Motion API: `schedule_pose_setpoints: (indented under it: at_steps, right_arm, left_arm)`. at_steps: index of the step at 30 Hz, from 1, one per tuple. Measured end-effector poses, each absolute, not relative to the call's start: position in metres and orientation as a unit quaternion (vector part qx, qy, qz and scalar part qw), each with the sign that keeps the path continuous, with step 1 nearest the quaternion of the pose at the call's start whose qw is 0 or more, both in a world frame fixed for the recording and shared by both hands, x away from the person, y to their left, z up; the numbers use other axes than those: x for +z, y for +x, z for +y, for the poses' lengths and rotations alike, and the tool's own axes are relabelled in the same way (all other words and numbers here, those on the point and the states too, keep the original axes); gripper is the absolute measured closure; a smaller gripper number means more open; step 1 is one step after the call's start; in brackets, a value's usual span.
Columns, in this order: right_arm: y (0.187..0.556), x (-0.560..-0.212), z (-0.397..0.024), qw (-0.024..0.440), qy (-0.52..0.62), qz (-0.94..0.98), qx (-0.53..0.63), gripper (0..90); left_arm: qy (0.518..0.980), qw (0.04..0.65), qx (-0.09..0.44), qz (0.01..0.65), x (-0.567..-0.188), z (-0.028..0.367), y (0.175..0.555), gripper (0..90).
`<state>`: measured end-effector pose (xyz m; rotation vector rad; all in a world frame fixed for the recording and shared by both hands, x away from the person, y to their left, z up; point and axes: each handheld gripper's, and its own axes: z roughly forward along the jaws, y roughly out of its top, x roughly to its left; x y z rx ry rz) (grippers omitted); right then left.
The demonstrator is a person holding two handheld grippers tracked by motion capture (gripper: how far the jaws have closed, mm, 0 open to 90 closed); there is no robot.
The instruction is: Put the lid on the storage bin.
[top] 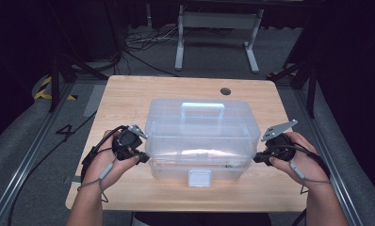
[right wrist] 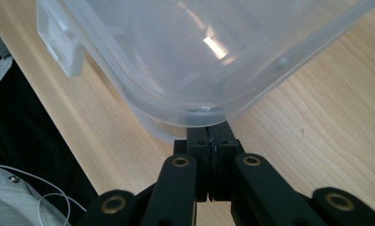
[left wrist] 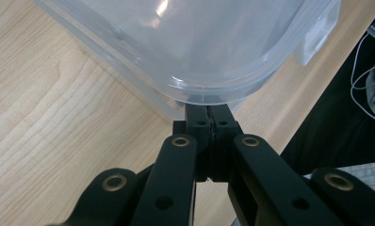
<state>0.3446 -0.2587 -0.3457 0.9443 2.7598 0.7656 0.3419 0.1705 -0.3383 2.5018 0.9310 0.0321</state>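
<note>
Clear plastic box [top: 202, 136], unlabelled, sits between closed left gripper [top: 143, 157] and right gripper [top: 257, 159].

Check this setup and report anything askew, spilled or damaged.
Nothing stands out. The clear plastic box sits square on the wooden table, lid on, front latch down. The left gripper and right gripper have their jaws shut, tucked under the lid's overhang at either end. No spill or crack shows.

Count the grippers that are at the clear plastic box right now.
2. The left gripper is at the left end of the clear plastic box, jaws shut, tips under its lid rim. The right gripper is at the right end, likewise shut under the rim.
</note>
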Motion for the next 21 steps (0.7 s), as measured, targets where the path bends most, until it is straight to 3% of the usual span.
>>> schedule_pose_setpoints:
  at_steps: [21]
  right_arm:
    - [0.349, -0.356, -0.254, 0.041, 0.306, 0.926, 0.219, 88.9]
  left_arm:
    - [0.925, 0.196, -0.003, 0.327, -0.348, 0.165, 0.344, 89.8]
